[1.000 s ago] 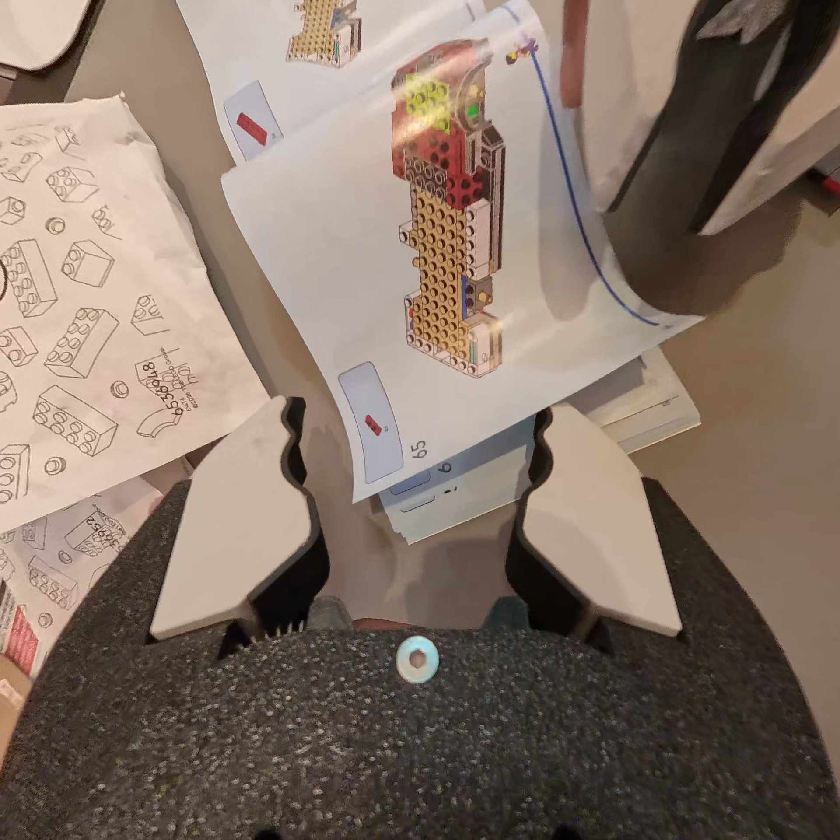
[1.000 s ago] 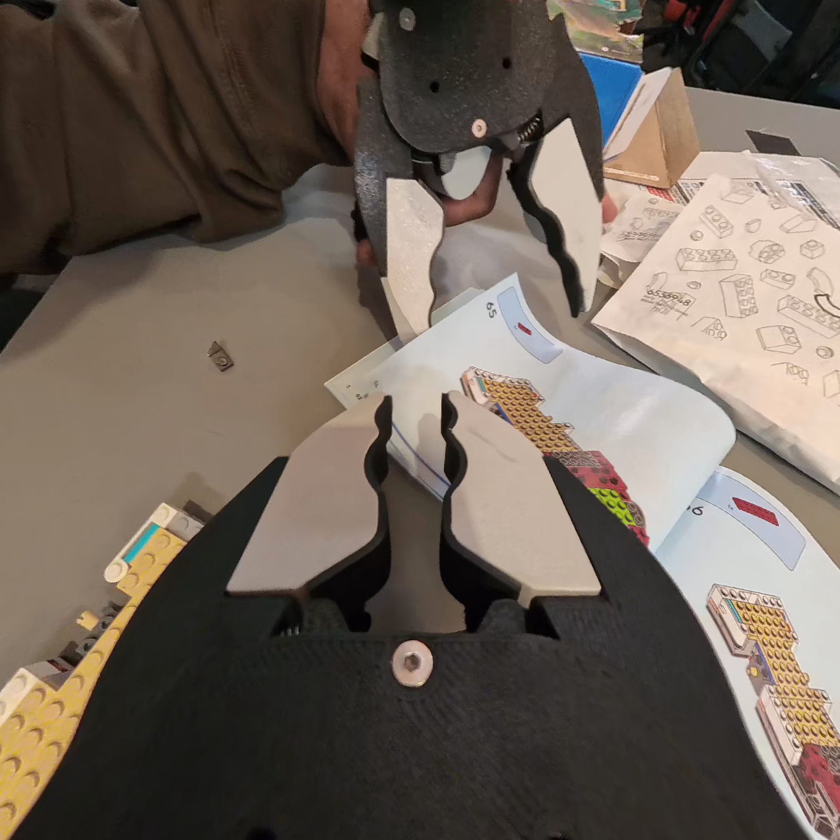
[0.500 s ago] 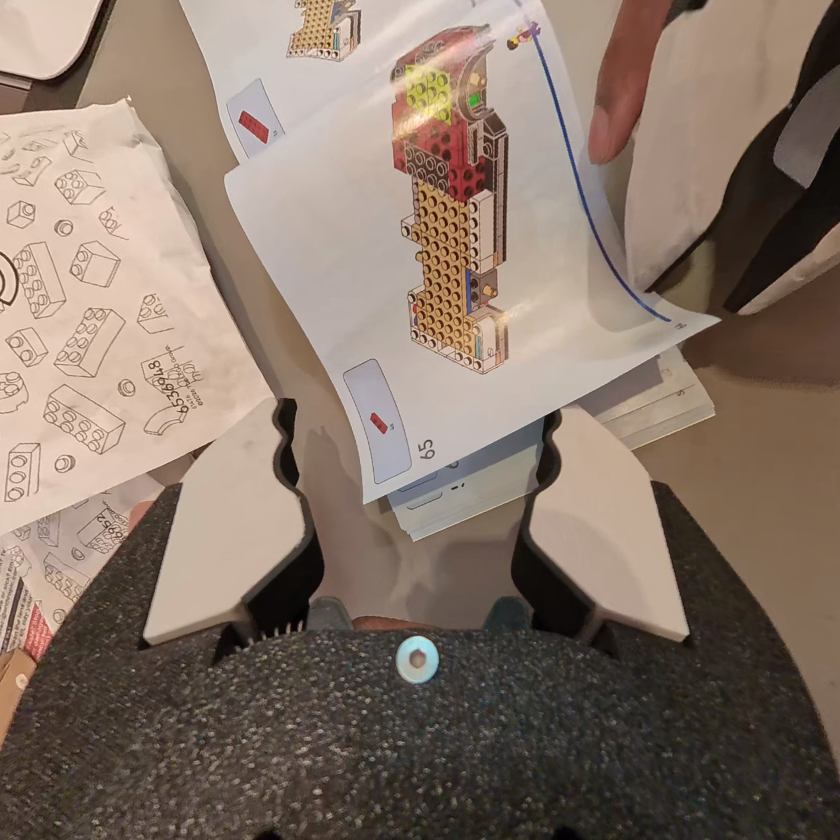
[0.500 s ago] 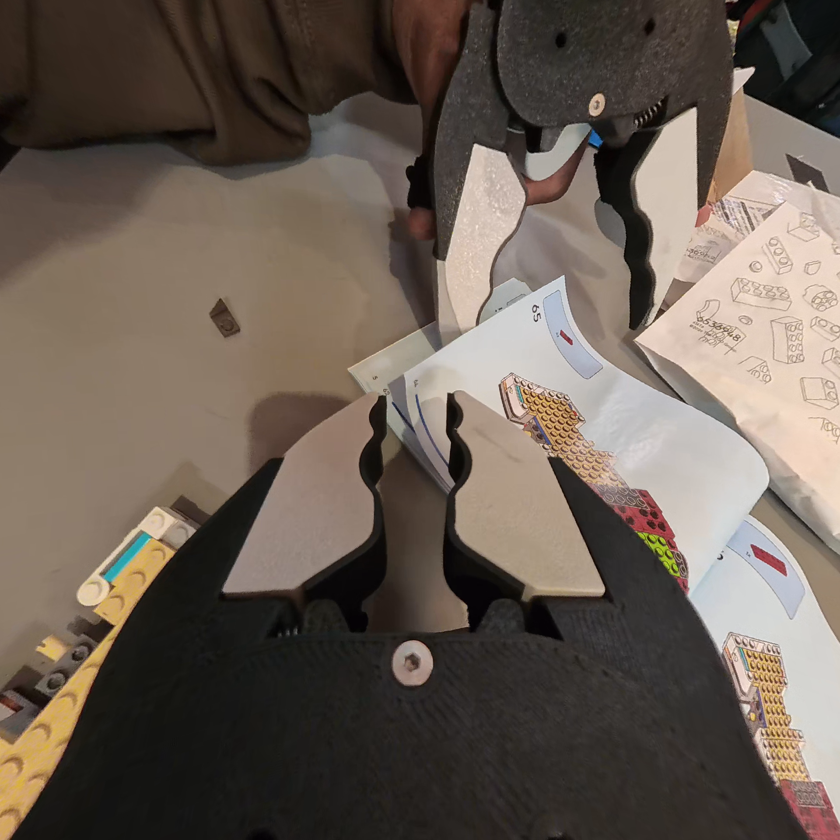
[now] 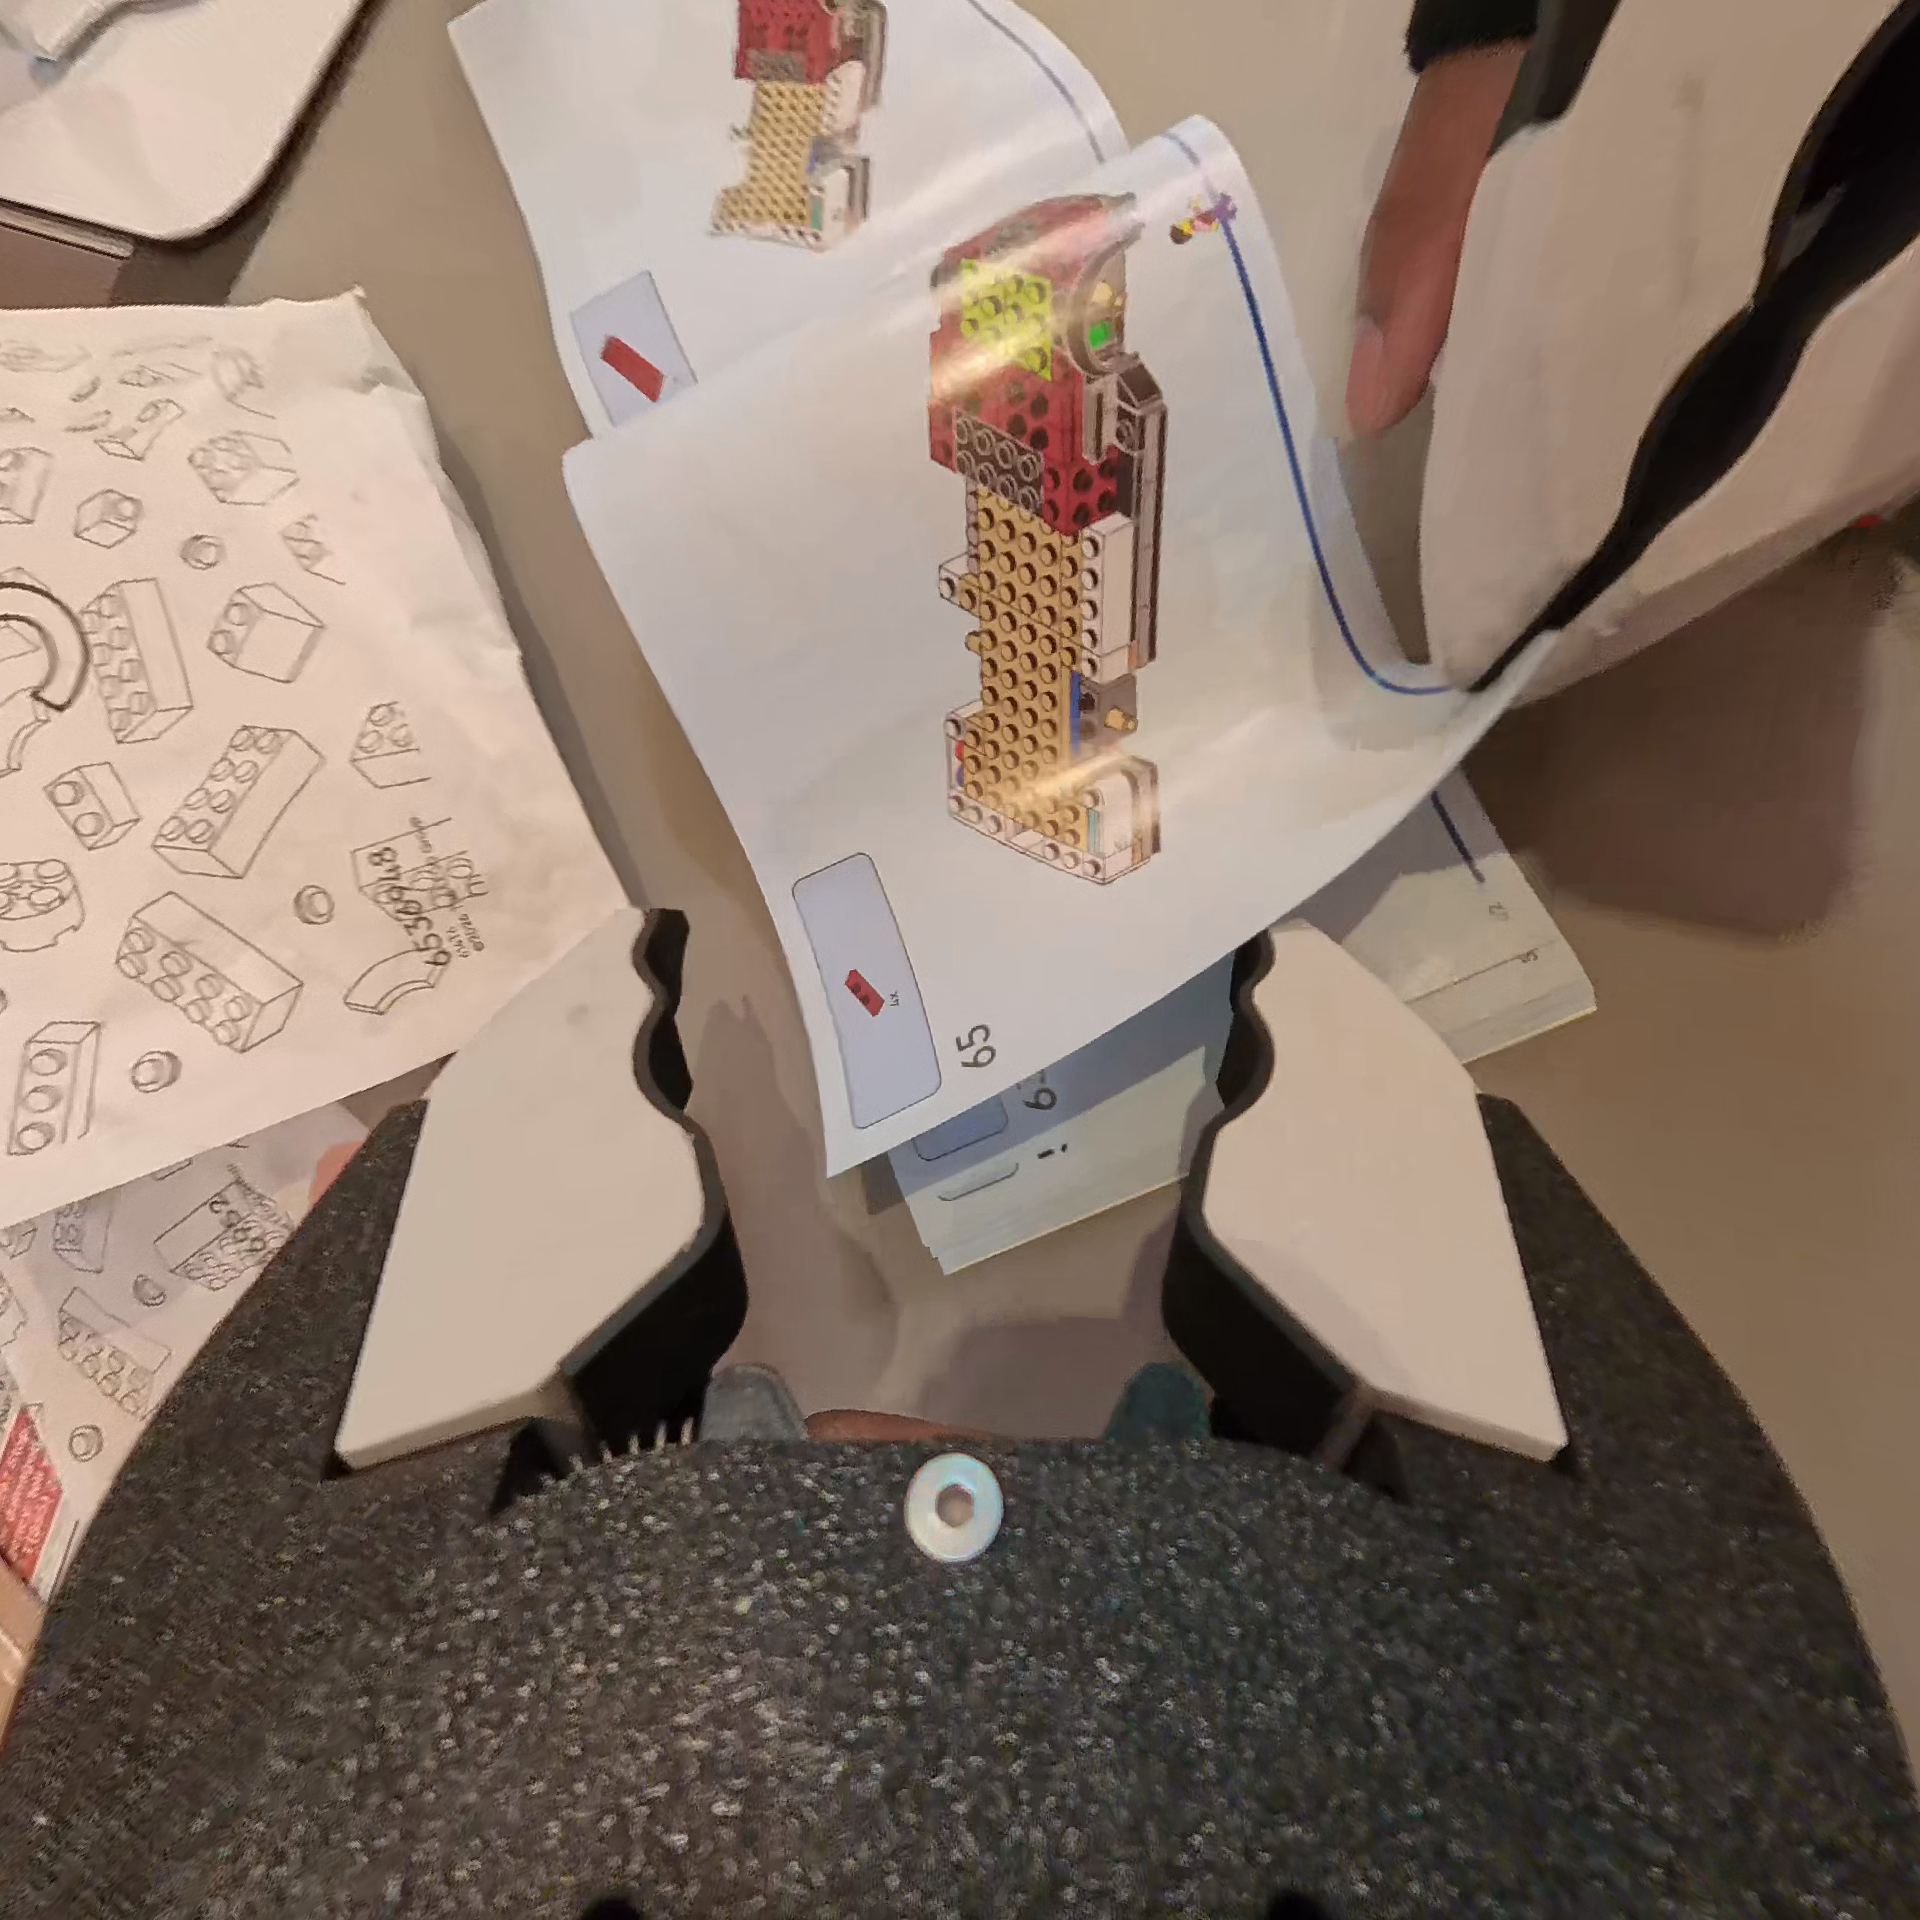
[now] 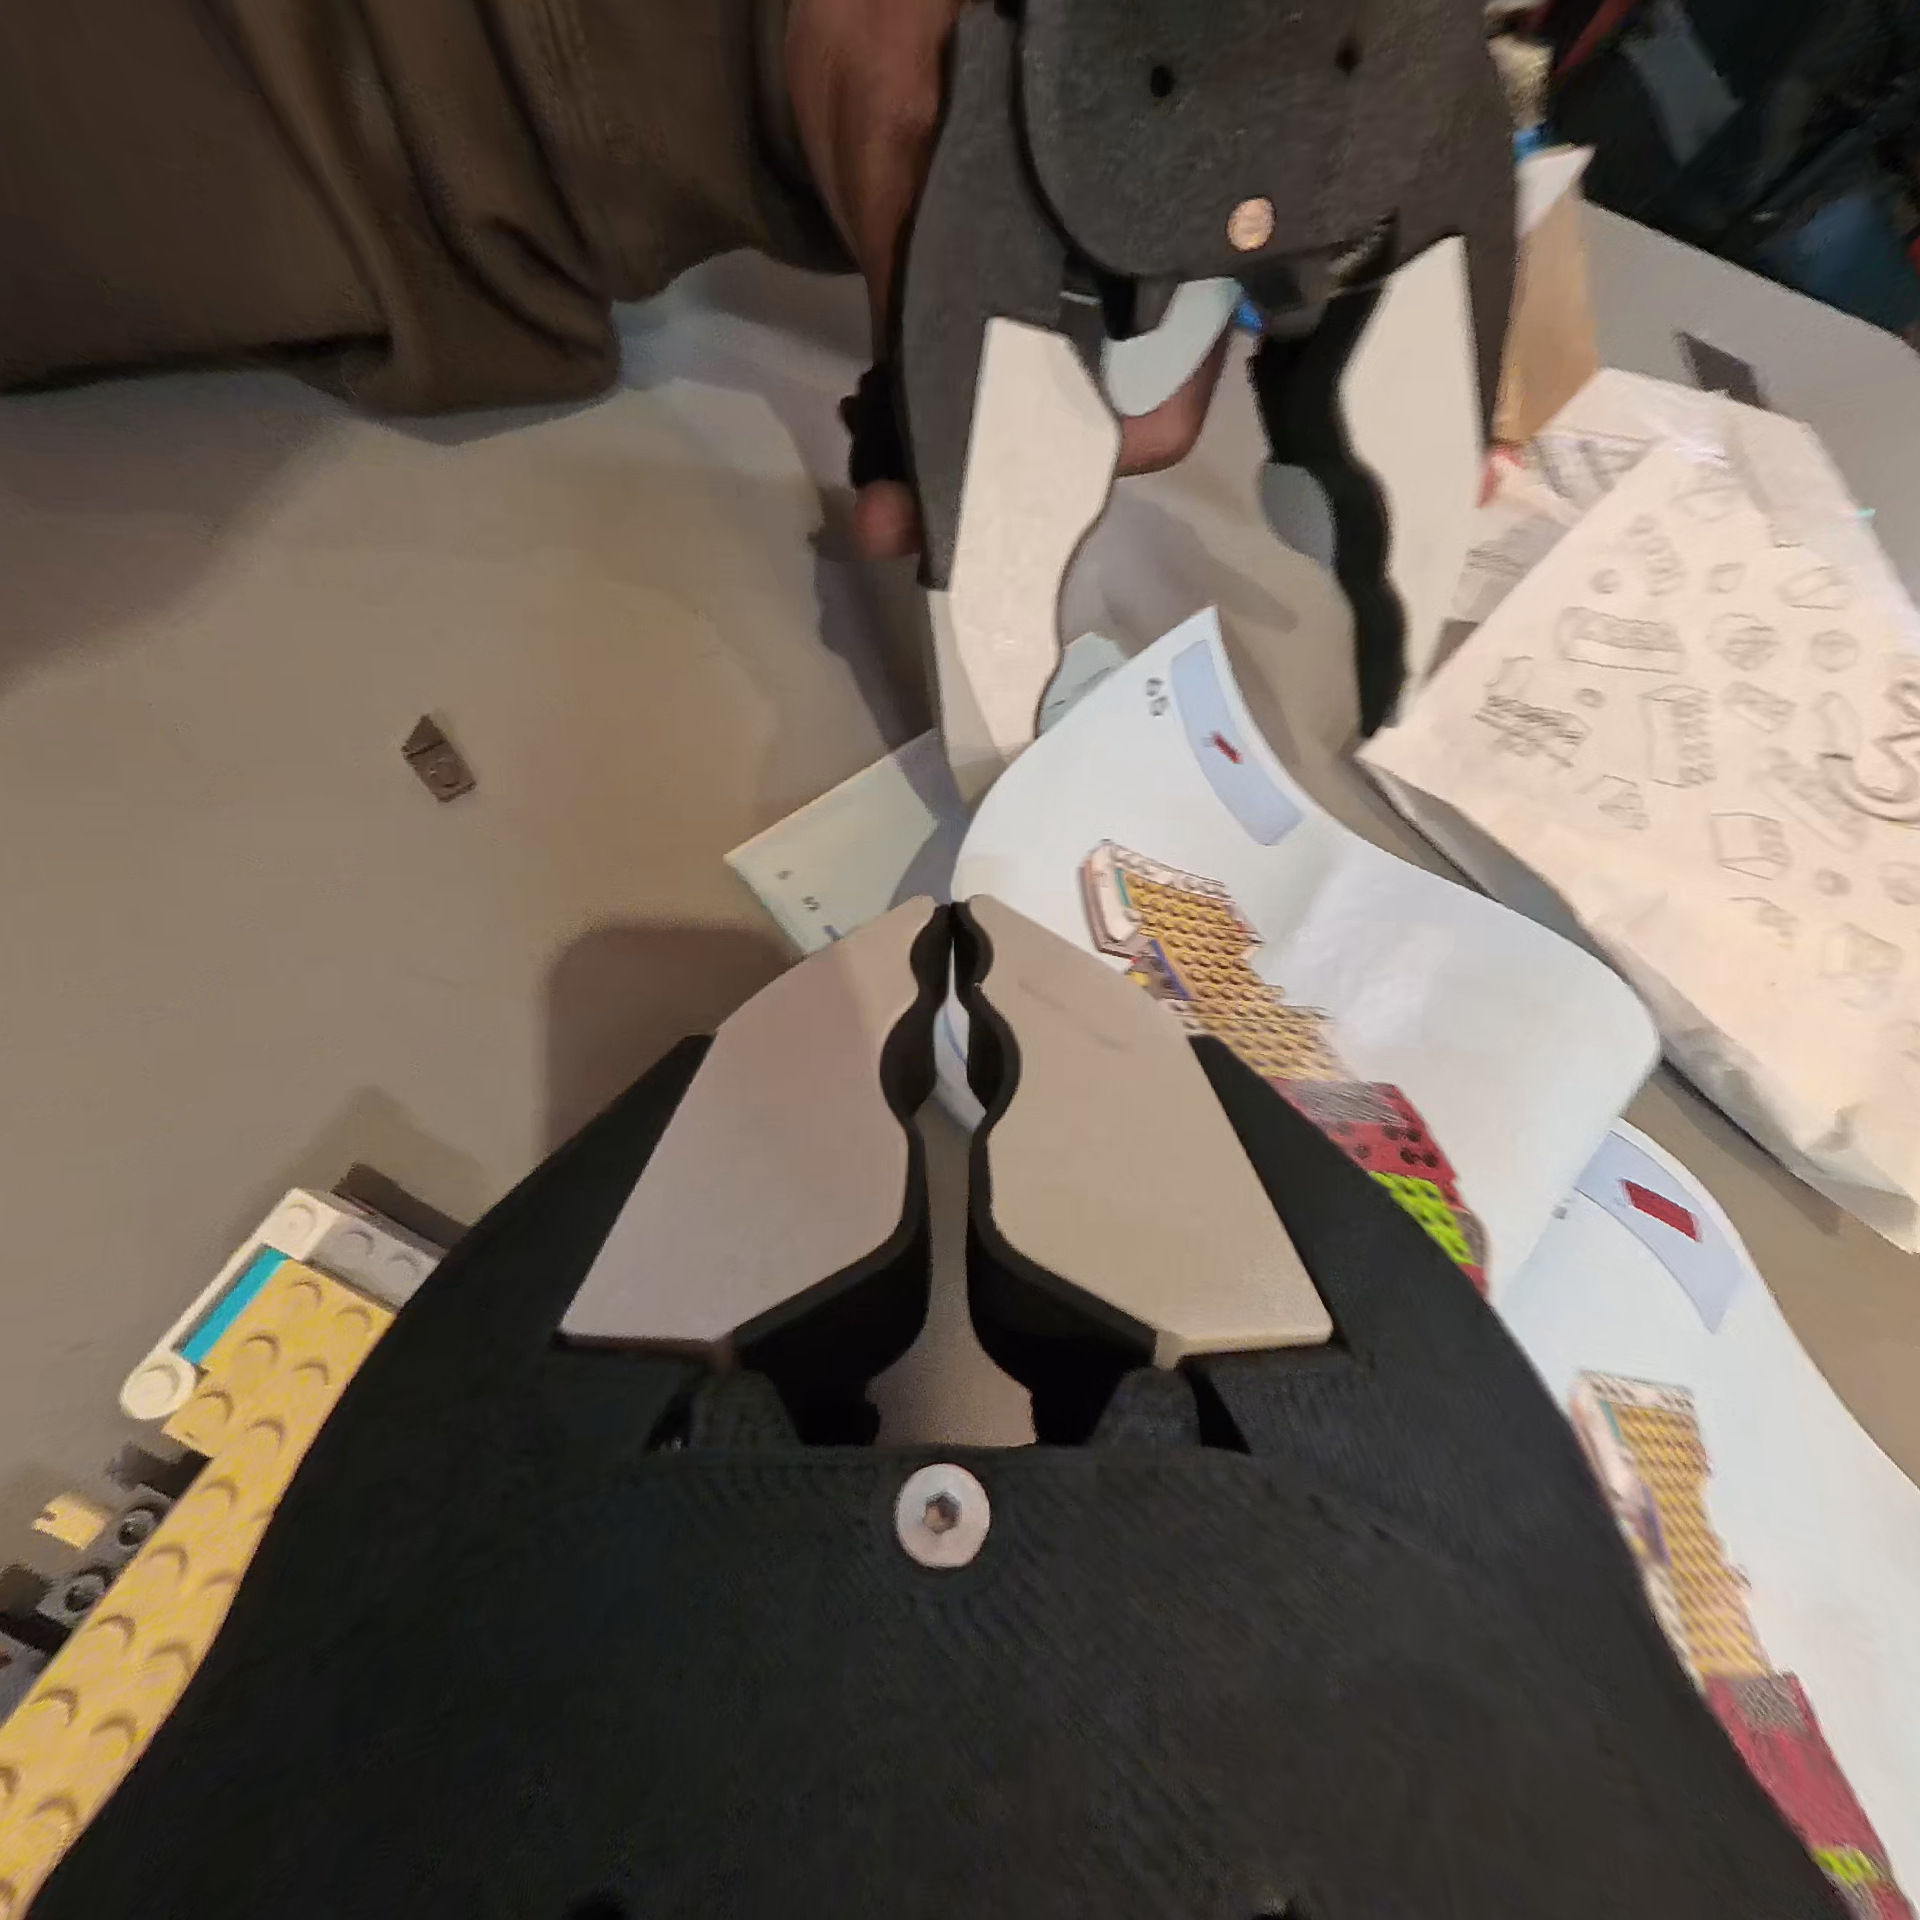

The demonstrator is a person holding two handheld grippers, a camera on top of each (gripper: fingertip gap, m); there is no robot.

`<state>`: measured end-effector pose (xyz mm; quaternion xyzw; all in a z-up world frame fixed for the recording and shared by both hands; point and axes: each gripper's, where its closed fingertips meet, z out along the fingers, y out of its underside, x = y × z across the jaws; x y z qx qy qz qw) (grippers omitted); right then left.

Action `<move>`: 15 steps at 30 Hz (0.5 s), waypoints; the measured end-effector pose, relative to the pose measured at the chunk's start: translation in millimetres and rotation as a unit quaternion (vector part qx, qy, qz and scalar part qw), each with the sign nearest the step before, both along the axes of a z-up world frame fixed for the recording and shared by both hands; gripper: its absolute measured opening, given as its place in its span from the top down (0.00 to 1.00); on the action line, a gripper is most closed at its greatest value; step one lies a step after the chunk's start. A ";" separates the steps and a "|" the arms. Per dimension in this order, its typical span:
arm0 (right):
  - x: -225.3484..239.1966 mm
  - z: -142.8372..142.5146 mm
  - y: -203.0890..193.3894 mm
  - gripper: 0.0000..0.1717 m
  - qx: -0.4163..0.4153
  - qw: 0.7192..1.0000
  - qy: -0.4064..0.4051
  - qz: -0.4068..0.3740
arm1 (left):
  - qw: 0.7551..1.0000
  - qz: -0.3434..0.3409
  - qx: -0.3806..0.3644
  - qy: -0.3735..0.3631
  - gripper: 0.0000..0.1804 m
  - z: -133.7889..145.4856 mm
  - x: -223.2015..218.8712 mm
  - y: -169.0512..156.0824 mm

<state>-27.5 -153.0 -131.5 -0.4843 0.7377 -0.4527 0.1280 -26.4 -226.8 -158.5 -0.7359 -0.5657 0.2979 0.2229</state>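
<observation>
Grey-beige tabletop (image 6: 312,644) carries an open instruction booklet (image 5: 1039,644), printed paper bags and loose building bricks.

Booklet: it lies near the middle of the tabletop, open, with one page (image 6: 1455,997) lifted and curled above the stack of pages beneath. That page shows a drawing of a tan, red and white brick model.

Right gripper (image 6: 953,920): its jaws are closed together at the tips, and the outer edge of the lifted page runs between them, so the page is pinched. The left wrist view shows the same contact, with the right gripper's fingers meeting at the page edge beside the blue line printed there. A fingertip of the person's hand (image 5: 1397,312) shows beside that gripper.

Left gripper (image 5: 951,935): its jaws stand wide apart and hold nothing. It hovers over the near end of the booklet; the bottom corner of the lifted page lies between the fingers without touching either pad. In the right wrist view one of its fingers comes down just beside the far end of the booklet. A brown sleeve (image 6: 364,187) lies behind it.

Surroundings: a white paper bag printed with brick outlines (image 5: 208,727) lies just beside the booklet. A partly built tan and white brick assembly (image 6: 208,1455) sits at the near left of the right wrist view. A single small grey piece (image 6: 438,761) lies alone on the tabletop, well apart from the booklet.
</observation>
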 end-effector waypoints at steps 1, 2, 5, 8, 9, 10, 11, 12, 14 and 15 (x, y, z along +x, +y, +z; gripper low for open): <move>-6.0 6.8 -3.6 1.00 -0.005 1.000 -0.012 -0.013 | 1.000 0.009 0.001 0.012 0.43 4.0 -1.4 -3.0; -13.1 14.3 -7.3 1.00 -0.008 0.999 -0.027 -0.027 | 0.999 0.024 0.000 0.029 0.39 10.0 -3.9 -8.3; -40.6 39.4 -19.6 1.00 -0.016 0.993 -0.086 -0.078 | 0.992 0.070 0.013 0.105 0.35 37.6 -9.7 -24.6; -74.1 60.2 -29.0 1.00 -0.020 0.981 -0.143 -0.131 | 0.979 0.103 0.027 0.176 0.34 63.6 -8.6 -38.3; -86.1 64.7 -31.3 1.00 -0.021 0.976 -0.157 -0.148 | 0.974 0.114 0.028 0.192 0.34 69.0 -7.4 -42.9; -98.5 67.7 -33.1 1.00 -0.022 0.972 -0.167 -0.166 | 0.971 0.123 0.030 0.201 0.34 72.1 -6.2 -47.1; -111.1 69.3 -34.8 1.00 -0.024 0.967 -0.175 -0.183 | 0.969 0.131 0.031 0.206 0.34 72.9 -5.1 -50.6; -123.2 69.4 -35.9 1.00 -0.023 0.963 -0.181 -0.200 | 0.968 0.139 0.030 0.207 0.34 72.4 -4.5 -54.0; -145.3 66.8 -37.0 1.00 -0.016 0.954 -0.193 -0.230 | 0.968 0.147 0.032 0.202 0.35 68.3 -4.7 -57.7; -155.8 64.6 -37.6 1.00 -0.013 0.949 -0.196 -0.244 | 0.968 0.149 0.032 0.199 0.35 65.9 -5.5 -58.4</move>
